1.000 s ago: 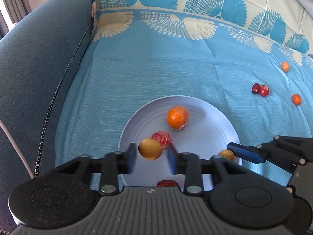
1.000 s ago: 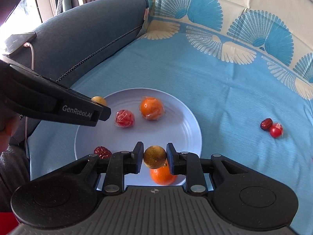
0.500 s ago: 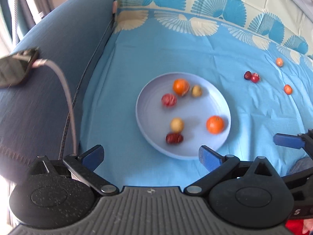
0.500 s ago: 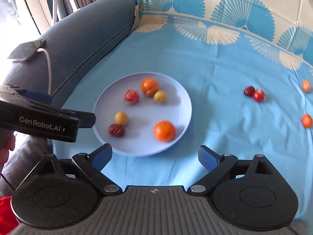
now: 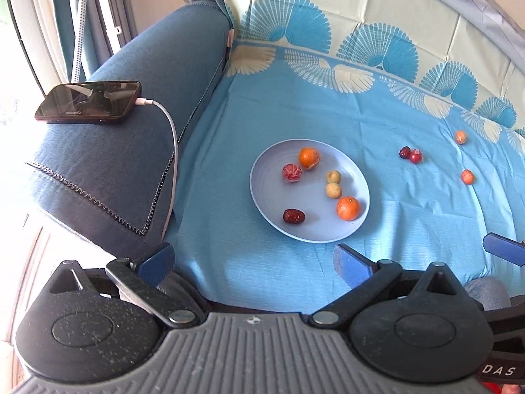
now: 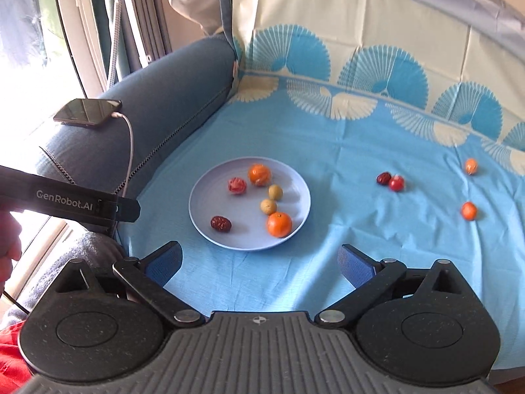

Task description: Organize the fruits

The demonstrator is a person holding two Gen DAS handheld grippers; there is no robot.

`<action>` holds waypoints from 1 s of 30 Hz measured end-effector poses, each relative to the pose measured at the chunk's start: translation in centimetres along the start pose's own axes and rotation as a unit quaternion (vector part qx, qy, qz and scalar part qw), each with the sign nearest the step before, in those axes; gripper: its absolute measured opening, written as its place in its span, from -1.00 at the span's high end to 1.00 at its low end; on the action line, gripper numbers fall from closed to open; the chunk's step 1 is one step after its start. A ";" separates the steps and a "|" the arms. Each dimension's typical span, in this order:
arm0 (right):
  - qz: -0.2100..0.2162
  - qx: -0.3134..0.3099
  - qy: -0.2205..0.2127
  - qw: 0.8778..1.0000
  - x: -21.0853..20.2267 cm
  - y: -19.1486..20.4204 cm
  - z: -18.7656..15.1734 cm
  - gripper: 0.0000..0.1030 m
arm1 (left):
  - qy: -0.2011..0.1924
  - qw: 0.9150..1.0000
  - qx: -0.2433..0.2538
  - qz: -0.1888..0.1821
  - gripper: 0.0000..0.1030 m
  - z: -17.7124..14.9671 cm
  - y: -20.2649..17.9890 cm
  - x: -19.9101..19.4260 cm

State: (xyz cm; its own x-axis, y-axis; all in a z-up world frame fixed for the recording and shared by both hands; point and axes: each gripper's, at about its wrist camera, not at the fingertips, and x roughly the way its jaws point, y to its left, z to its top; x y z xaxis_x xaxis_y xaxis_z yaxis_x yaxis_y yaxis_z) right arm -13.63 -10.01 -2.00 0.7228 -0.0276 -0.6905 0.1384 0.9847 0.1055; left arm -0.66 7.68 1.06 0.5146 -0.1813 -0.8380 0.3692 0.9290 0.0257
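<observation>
- Six fruits lie on the pale blue plate (image 6: 210, 229): two oranges, two yellow-green, two red.
- Four more (image 6: 390, 180) wait on the bed's blue cloth (image 6: 328, 131), far right.
- Left tool (image 5: 254, 259) and right tool (image 6: 261, 262) both gape apart, empty, right tool just opened.

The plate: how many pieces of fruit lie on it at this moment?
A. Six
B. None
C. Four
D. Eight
A. On the plate lie two oranges, two small yellow fruits, one red round fruit and one dark red date, which makes six; four more small fruits are on the blue cloth outside it.
</observation>
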 end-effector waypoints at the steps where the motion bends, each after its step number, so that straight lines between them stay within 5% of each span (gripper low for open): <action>1: -0.004 -0.001 -0.004 1.000 -0.4 0.0 -0.2 -0.98 | -0.002 1.000 0.000 -0.001 -0.99 -0.2 -0.1 -0.5; 16: -0.030 -0.001 -0.052 0.998 -4.9 -0.1 -2.2 -0.98 | -0.042 0.998 0.052 -0.002 -0.99 -2.2 -2.5 -4.5; 30: -0.042 -0.006 -0.054 0.998 -5.5 0.2 -2.6 -0.98 | -0.050 0.997 0.059 -0.007 -0.99 -2.5 -2.6 -5.1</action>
State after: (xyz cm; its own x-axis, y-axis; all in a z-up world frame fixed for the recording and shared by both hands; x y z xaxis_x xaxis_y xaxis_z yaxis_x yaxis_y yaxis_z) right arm -19.33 -9.25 -0.10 0.7778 -0.1269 -0.6156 0.1928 0.9804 0.0416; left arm -6.16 6.98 3.89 0.5810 -0.2307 -0.7805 0.4627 0.8825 0.0836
